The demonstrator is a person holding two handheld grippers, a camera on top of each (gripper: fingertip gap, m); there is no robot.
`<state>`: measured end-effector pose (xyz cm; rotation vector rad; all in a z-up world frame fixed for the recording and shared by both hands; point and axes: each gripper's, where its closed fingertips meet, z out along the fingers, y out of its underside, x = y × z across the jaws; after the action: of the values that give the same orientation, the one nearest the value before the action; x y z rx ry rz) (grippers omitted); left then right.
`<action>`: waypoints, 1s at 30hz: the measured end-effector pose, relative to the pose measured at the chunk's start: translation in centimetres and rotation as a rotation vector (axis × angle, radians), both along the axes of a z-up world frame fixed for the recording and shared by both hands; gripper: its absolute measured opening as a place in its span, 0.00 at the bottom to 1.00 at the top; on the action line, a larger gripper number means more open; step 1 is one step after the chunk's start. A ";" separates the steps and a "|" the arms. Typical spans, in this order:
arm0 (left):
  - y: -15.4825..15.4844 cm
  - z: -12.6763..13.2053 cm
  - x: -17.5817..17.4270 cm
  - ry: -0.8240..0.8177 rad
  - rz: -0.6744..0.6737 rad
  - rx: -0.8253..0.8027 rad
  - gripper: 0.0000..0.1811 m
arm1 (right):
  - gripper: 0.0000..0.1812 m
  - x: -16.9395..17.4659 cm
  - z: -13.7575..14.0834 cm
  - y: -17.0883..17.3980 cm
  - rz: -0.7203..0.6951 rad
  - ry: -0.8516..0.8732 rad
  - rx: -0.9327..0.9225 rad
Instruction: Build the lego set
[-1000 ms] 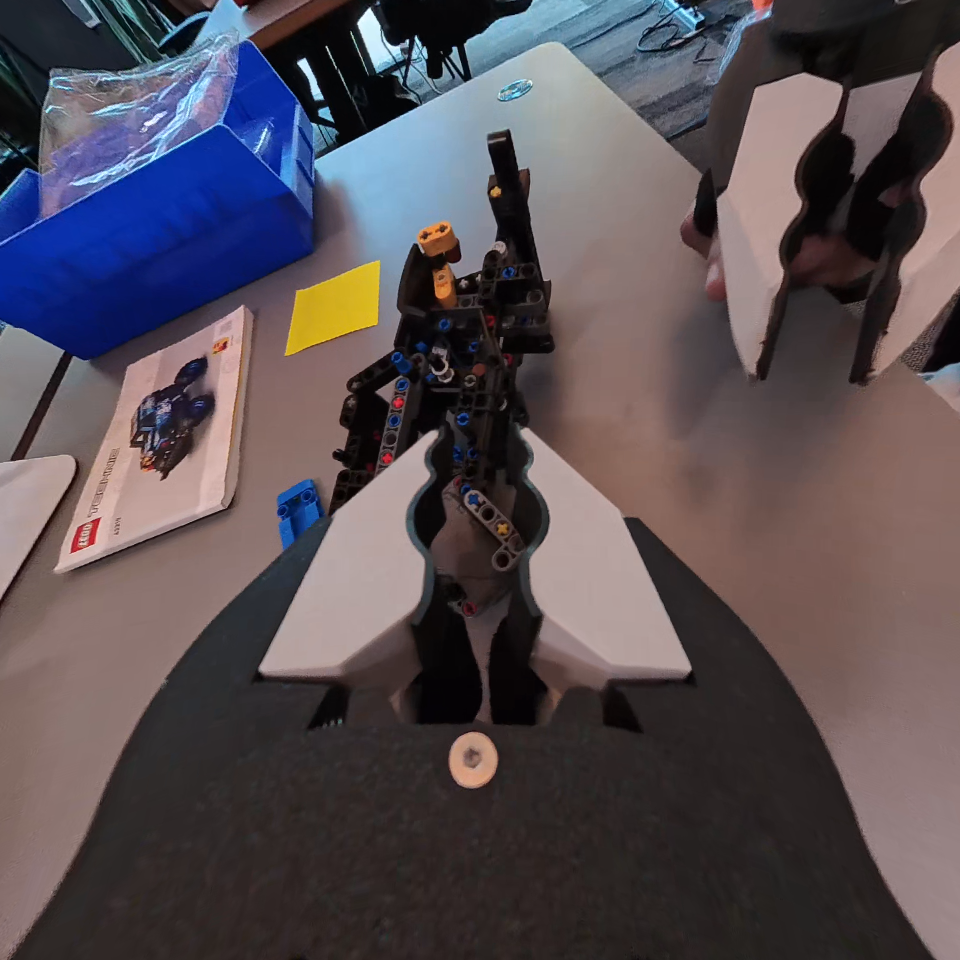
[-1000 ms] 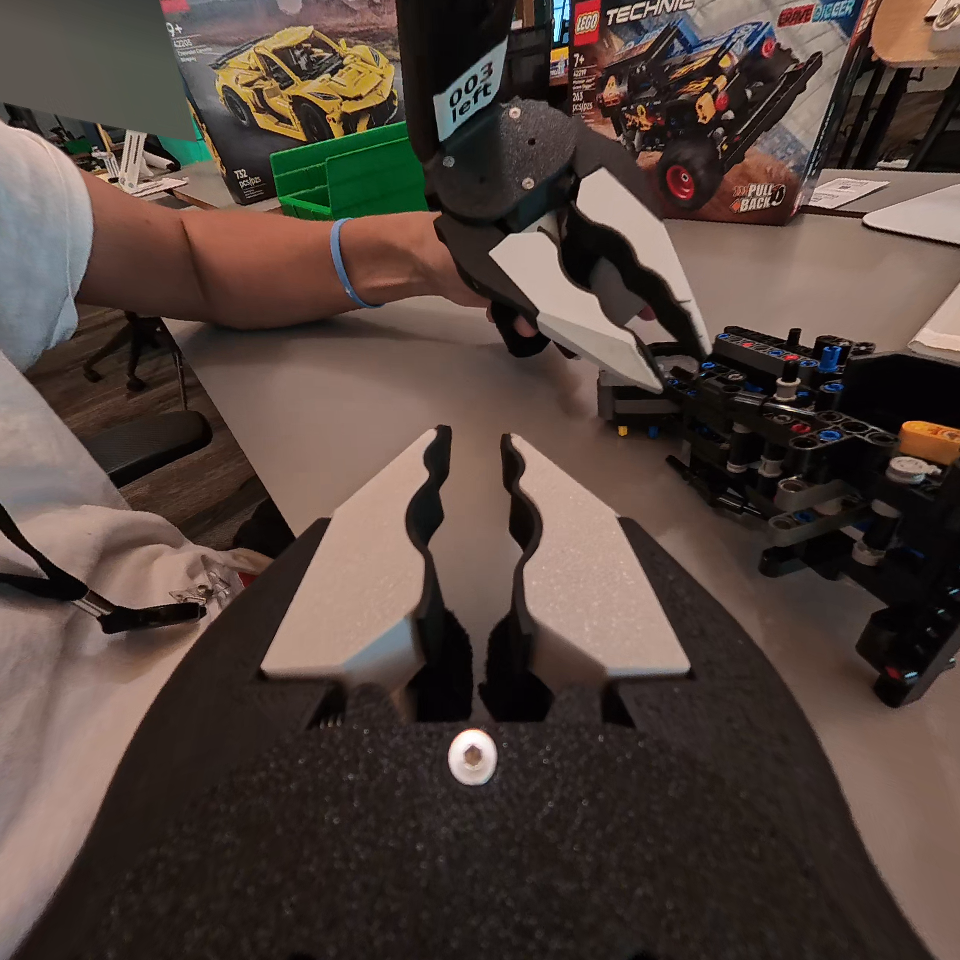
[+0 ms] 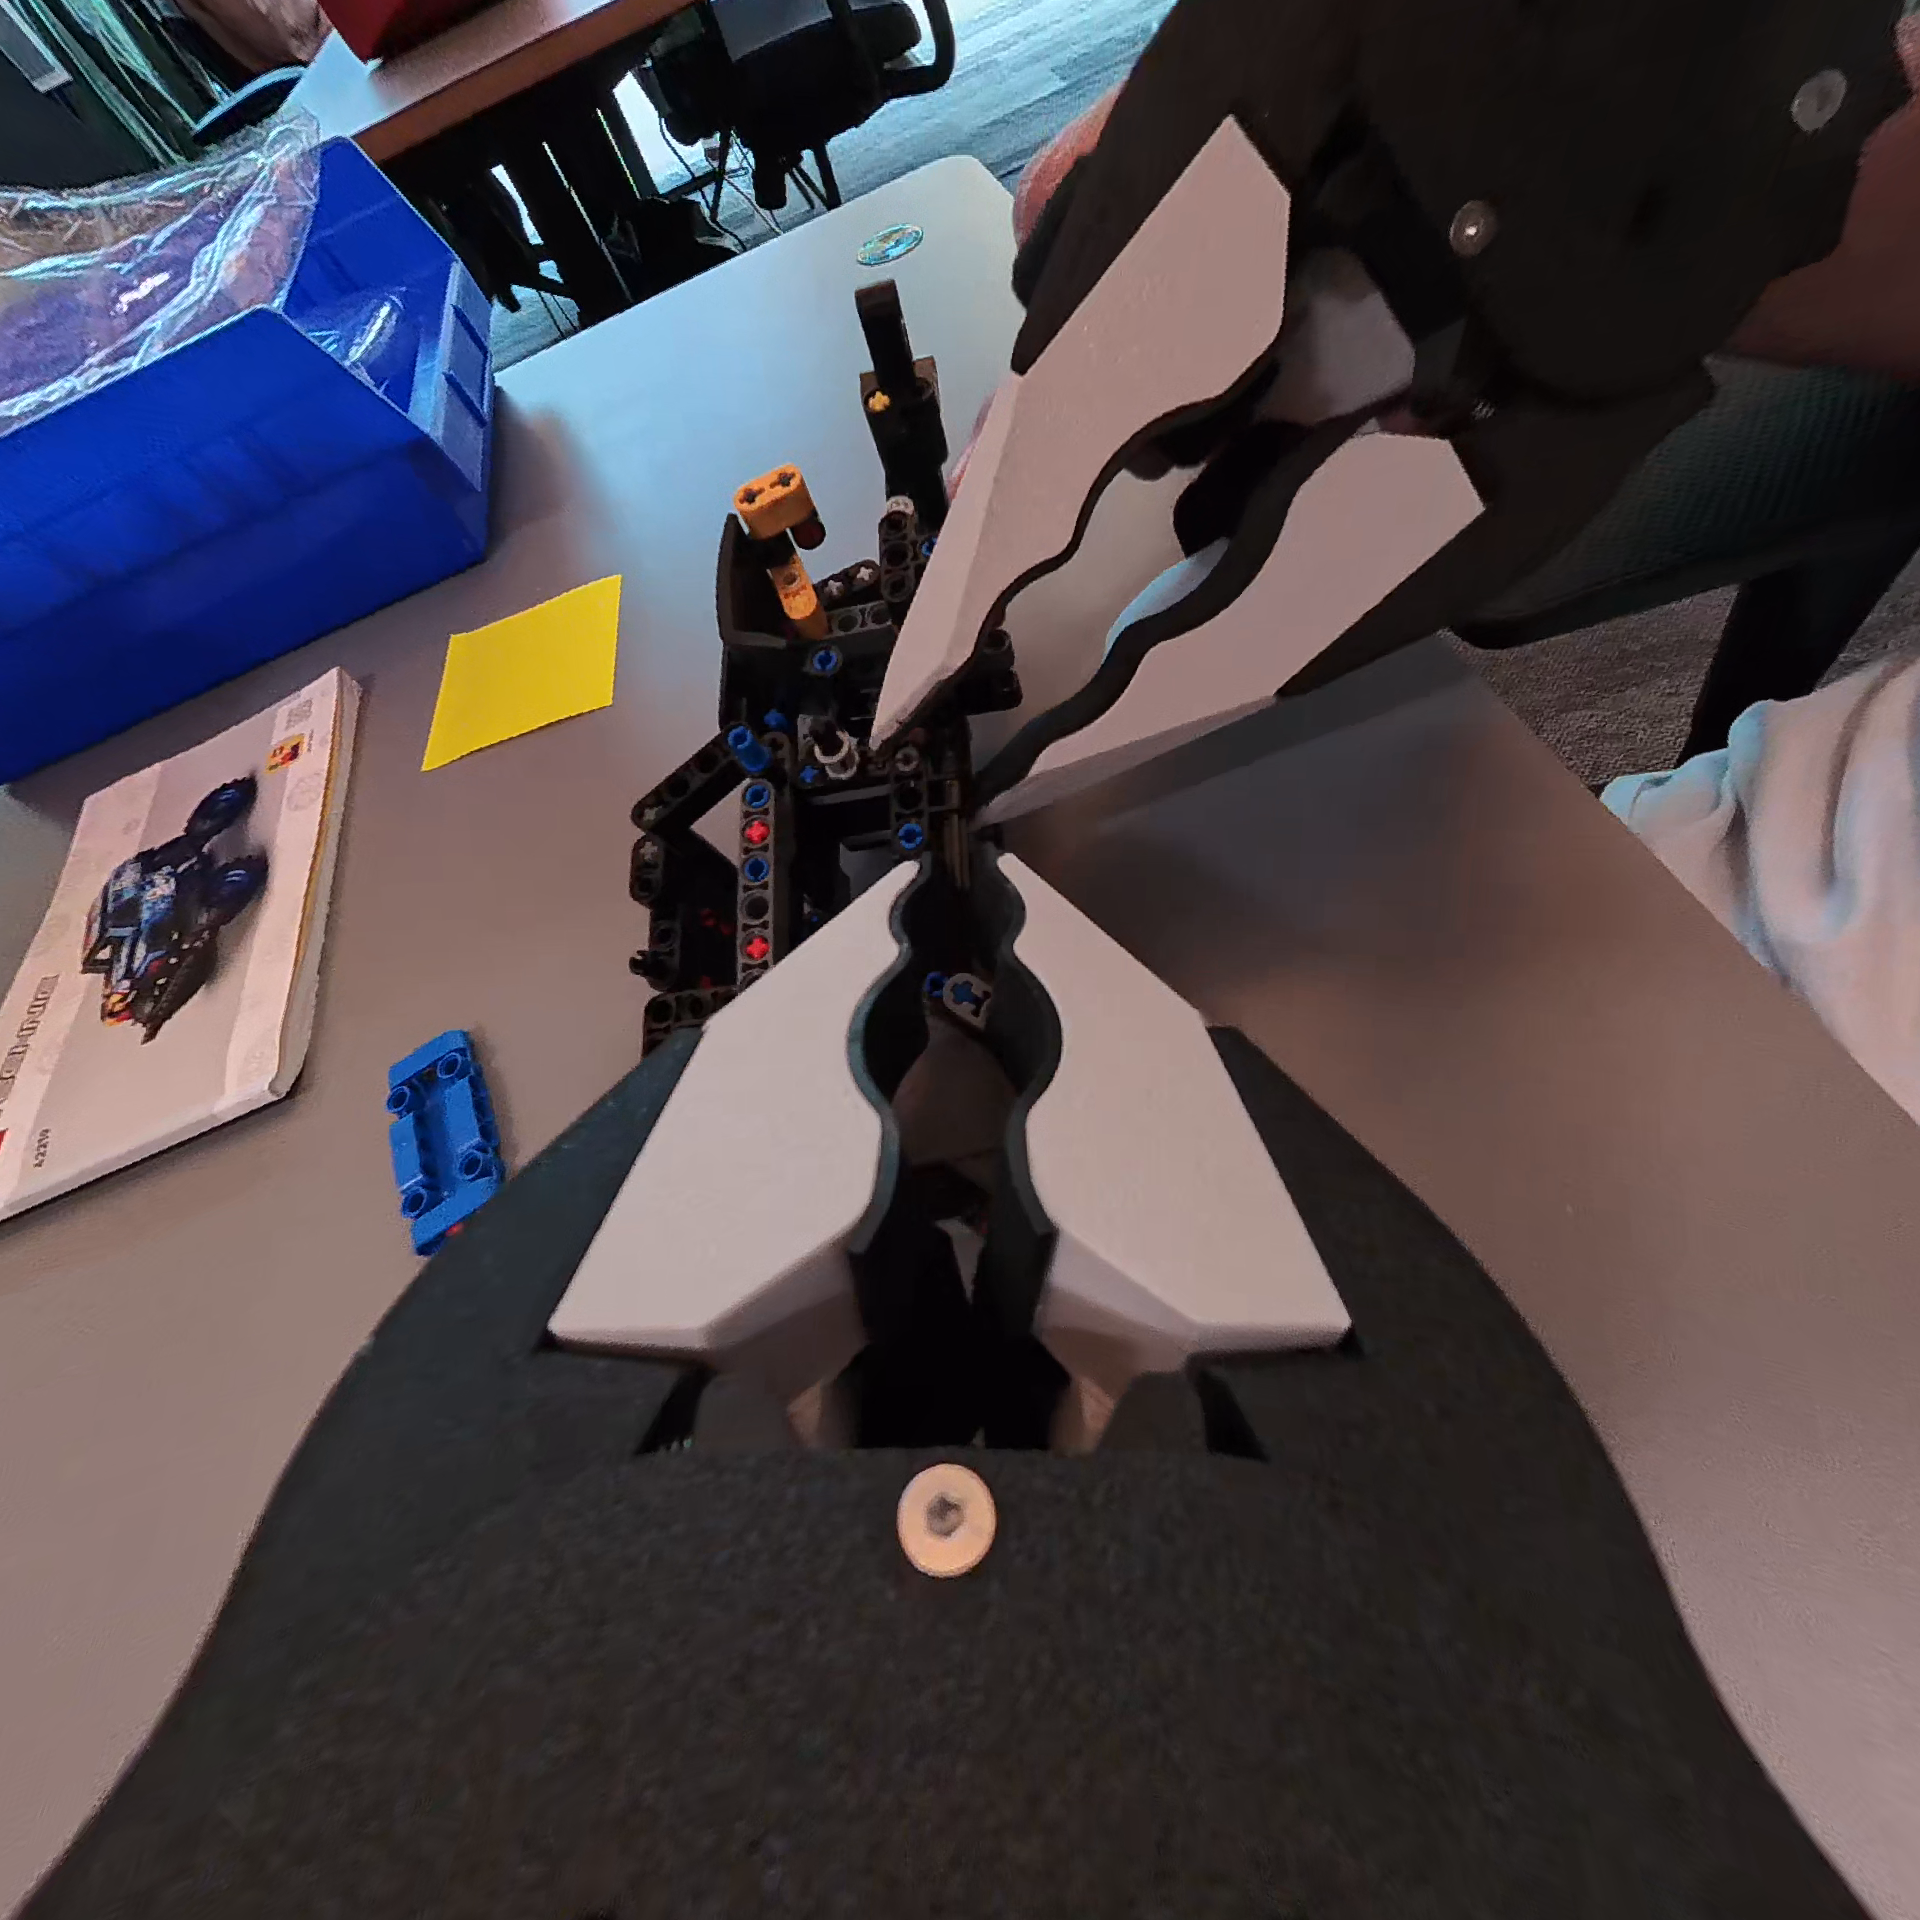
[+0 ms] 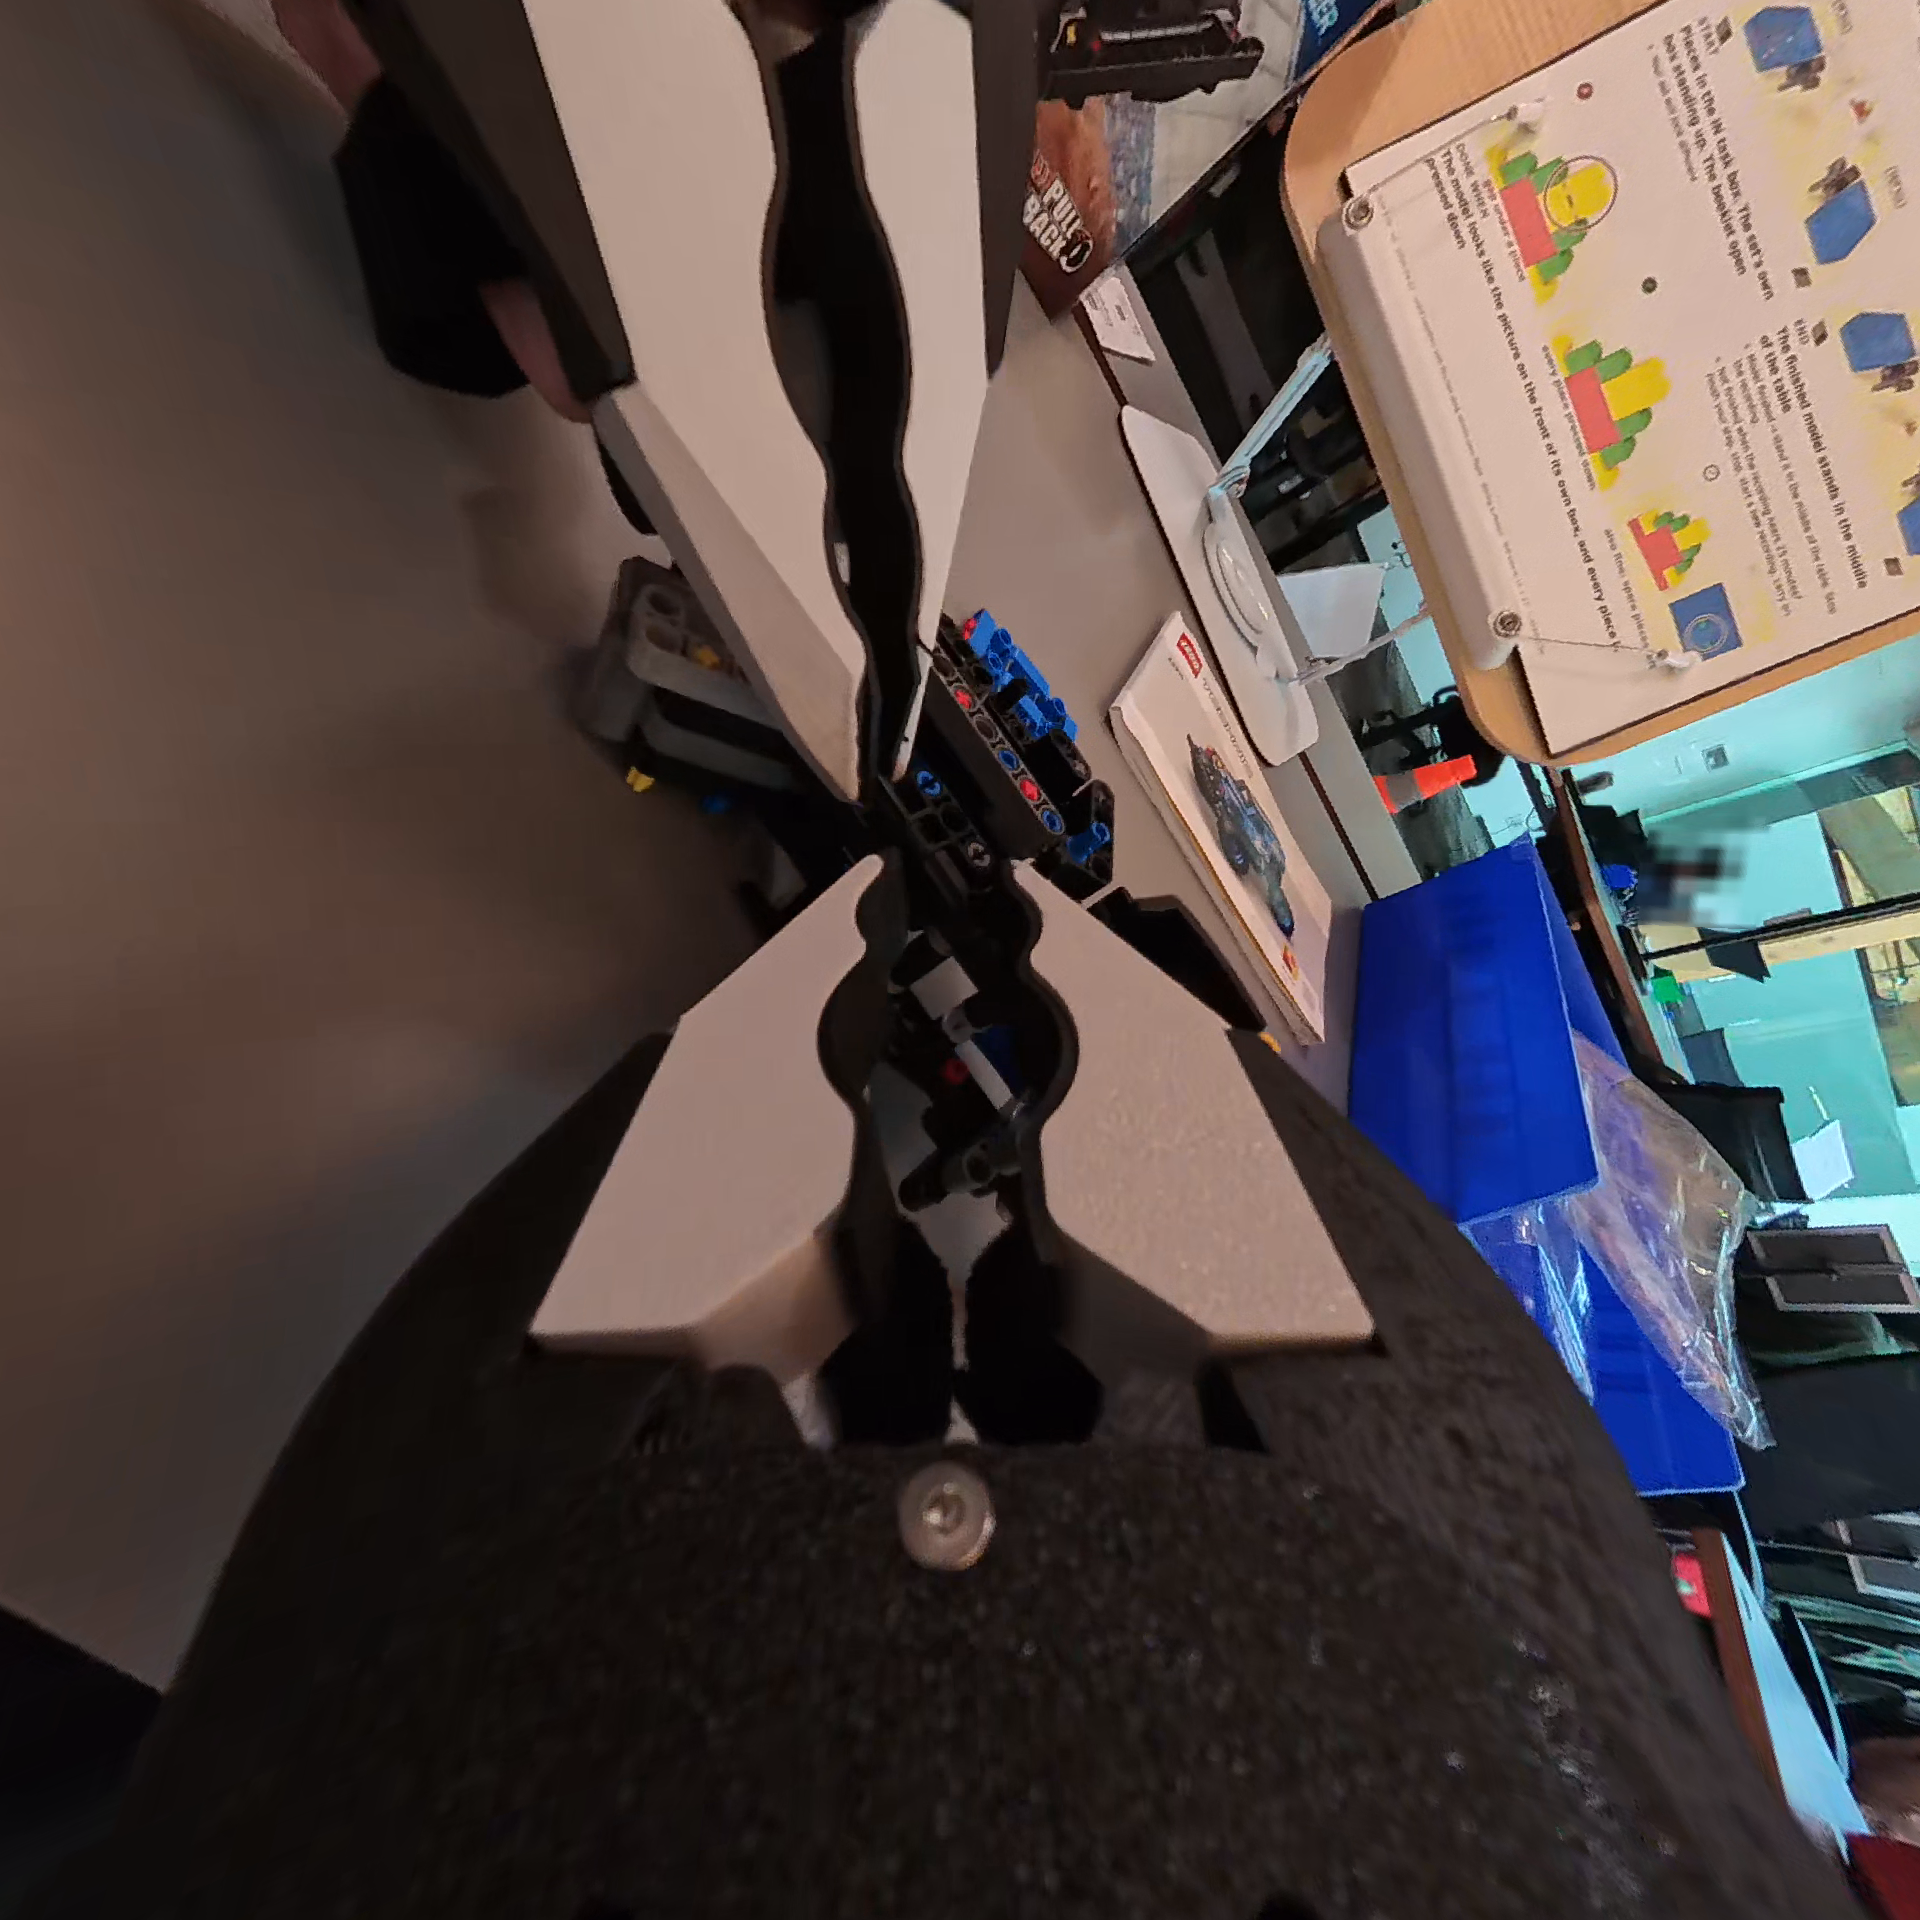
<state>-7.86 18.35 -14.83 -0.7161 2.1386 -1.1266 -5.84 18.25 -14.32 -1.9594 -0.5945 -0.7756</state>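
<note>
On the table (image 3: pixel 1351 1039), left gripper (image 3: pixel 961 894) clamps the model (image 3: pixel 810 790); right gripper (image 4: pixel 940 883) grips its middle; booklet (image 3: pixel 166 935) nearby.

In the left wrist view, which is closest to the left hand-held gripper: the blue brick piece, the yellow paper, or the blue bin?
From the left hand-held gripper:
1. Blue brick piece, near left.
2. Yellow paper, farther left.
3. Blue bin, far left corner.
</note>
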 end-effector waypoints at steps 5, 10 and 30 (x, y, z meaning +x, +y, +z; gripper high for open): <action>0.0 0.0 -0.3 0.004 -0.032 -0.001 0.02 | 0.09 -0.2 0.0 -0.1 0.025 0.007 0.020; 0.0 -0.1 -0.4 0.006 -0.043 0.002 0.02 | 0.09 -0.3 0.0 -0.2 0.042 0.027 0.030; 0.0 0.0 0.0 0.017 -0.014 -0.072 0.02 | 0.10 -0.4 1.0 -1.0 0.058 0.130 0.075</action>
<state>-7.85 18.32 -14.81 -0.7470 2.1290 -1.2142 -6.28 17.25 -13.36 -1.8989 -0.5342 -0.6212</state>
